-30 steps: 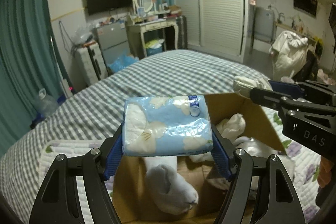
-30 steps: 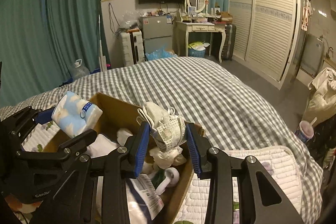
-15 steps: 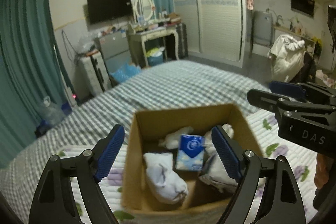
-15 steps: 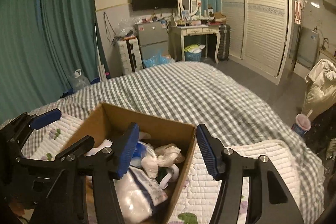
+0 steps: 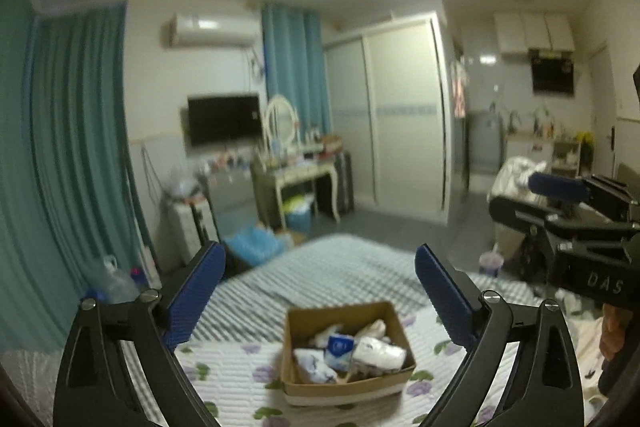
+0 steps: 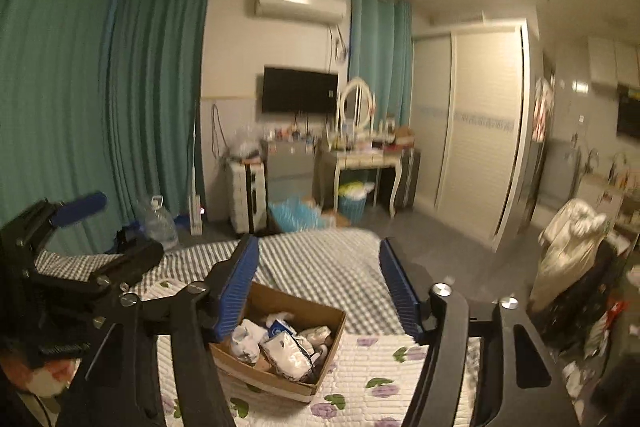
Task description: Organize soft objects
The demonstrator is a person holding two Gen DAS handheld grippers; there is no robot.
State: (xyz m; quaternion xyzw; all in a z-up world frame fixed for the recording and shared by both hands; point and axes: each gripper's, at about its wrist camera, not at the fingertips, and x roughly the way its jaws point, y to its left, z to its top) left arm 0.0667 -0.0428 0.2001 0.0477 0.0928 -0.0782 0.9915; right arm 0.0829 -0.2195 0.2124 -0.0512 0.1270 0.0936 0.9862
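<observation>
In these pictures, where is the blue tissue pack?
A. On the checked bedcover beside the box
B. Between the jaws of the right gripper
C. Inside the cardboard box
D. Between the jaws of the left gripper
C: the blue tissue pack lies among white soft items inside the cardboard box; both grippers' jaws are open and hold nothing.

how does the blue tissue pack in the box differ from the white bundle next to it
The blue tissue pack is blue with a round white mark; the white bundle is plain white and crinkled. The pack stands on end and looks boxy, while the bundle lies slumped on its side and looks bulkier. Both sit inside the cardboard box, touching each other.
</observation>
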